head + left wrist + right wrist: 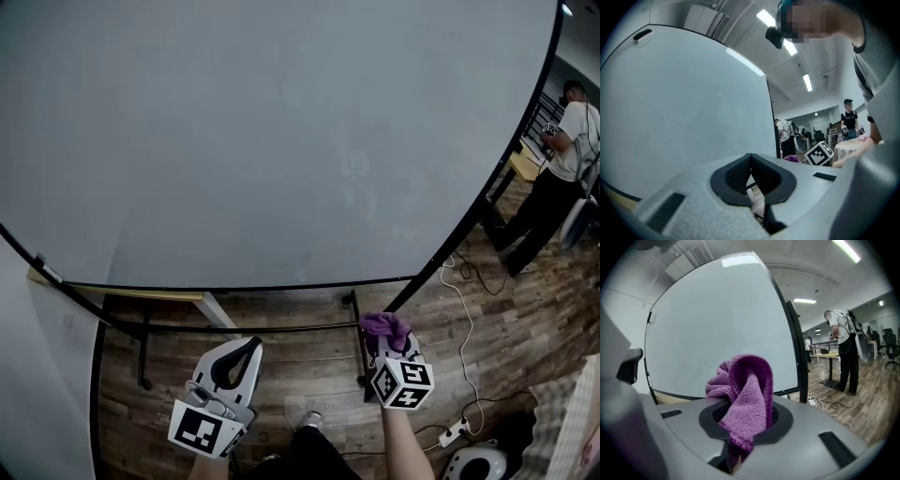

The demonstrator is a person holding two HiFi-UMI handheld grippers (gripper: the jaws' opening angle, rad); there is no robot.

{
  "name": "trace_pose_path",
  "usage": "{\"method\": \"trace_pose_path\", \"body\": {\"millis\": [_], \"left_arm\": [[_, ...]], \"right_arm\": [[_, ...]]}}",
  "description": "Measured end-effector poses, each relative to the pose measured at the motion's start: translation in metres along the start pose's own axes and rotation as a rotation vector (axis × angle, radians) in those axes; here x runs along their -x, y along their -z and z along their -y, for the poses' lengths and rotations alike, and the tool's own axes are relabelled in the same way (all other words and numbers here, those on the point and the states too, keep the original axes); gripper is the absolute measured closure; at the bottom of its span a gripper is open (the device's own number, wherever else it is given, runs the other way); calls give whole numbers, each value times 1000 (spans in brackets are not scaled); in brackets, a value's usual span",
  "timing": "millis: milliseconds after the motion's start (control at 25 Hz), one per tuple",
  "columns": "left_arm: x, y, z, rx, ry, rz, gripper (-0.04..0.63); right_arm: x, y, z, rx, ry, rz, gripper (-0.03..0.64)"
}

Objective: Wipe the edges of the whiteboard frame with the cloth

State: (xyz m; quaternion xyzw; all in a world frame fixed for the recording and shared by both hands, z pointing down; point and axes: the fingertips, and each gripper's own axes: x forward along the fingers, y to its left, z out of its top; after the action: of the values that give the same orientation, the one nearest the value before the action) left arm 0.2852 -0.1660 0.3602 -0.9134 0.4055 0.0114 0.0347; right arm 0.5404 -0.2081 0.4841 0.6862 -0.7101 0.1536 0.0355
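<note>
Nearest, at the bottom of the head view, the left hand-held gripper (246, 349) is lifted off the floor with its jaws closed tip to tip, nothing between them. Its own view shows the ribbed black pads (738, 174) meeting at a point and leaving an open loop below, set in a smooth grey shell. To its right, the right hand-held gripper (387, 341) is clamped on the cloth (384, 325), with a black-and-white marker cube (403, 382) on its near end. The cloth is purple with a coarse knitted weave. It is bunched into a soft fold that stands up out of the jaws and drapes over the front of the pads (747, 394). It sits just below the lower right corner of the whiteboard (281, 141), close beside the lower end of the right edge of the frame (487, 187). Whether it touches the frame cannot be told. The whiteboard is a broad, matte, pale grey sheet. Its frame is a thin black strip, carried on a black tubular stand (244, 328). The floor (309, 370) is brown wood plank. A white cable (461, 300) snakes across it to a power strip (454, 432) on the near right. A person (553, 178) stands at the far right.
</note>
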Motion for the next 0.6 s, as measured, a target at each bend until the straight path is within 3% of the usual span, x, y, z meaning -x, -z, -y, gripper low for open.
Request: {"method": "trace_pose_path", "body": {"millis": [240, 600], "left_arm": [[37, -14, -1, -8, -17, 31, 578], [96, -27, 6, -13, -42, 61, 578]], "right_arm": [[41, -22, -58, 57, -108, 63, 554], [100, -34, -115, 123, -199, 115, 554]]}}
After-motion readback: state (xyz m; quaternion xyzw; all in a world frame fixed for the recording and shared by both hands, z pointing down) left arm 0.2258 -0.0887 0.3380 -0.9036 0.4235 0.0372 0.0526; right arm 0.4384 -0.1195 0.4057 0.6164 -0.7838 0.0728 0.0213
